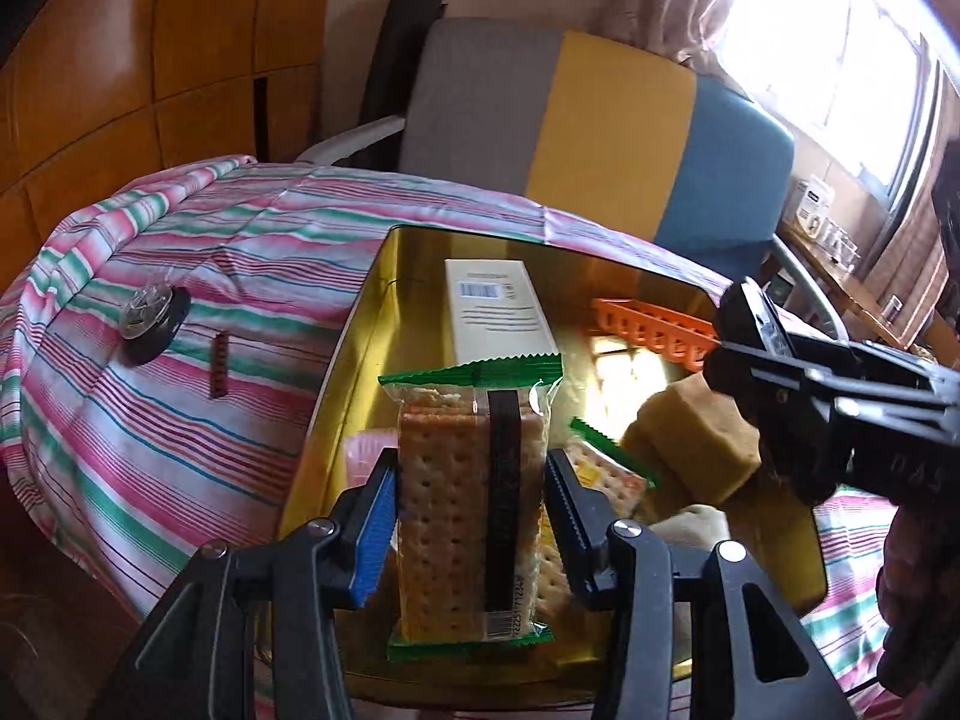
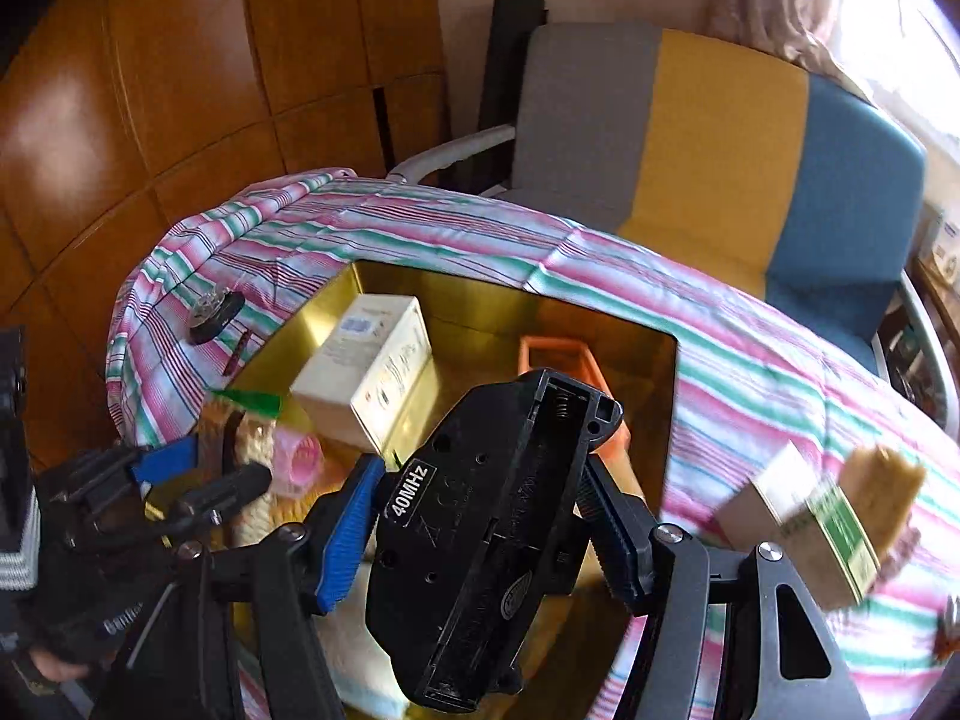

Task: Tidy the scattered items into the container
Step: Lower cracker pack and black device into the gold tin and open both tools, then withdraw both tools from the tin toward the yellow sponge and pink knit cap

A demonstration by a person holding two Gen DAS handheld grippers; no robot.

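My left gripper (image 1: 471, 510) is shut on a clear cracker packet (image 1: 456, 516) with green ends, held upright over the open gold tin (image 1: 372, 324). My right gripper (image 2: 480, 534) is shut on a black remote-control unit (image 2: 486, 540) marked 40MHz, its battery bay open, also above the tin (image 2: 666, 420). Inside the tin lie a white box (image 1: 498, 312), an orange basket (image 1: 654, 330), a second cracker packet (image 1: 606, 468), a brown block (image 1: 690, 444) and a pink item (image 2: 300, 456). The right wrist view shows the left gripper (image 2: 210, 462) at the tin's left side.
The tin sits on a striped pink, green and white cloth (image 1: 180, 420). On the cloth to the left lie a black disc with a clear top (image 1: 150, 318) and a small dark red strip (image 1: 219, 366). A blurred box with a green label (image 2: 810, 516) is at the right. A grey, yellow and blue chair (image 2: 720, 138) stands behind.
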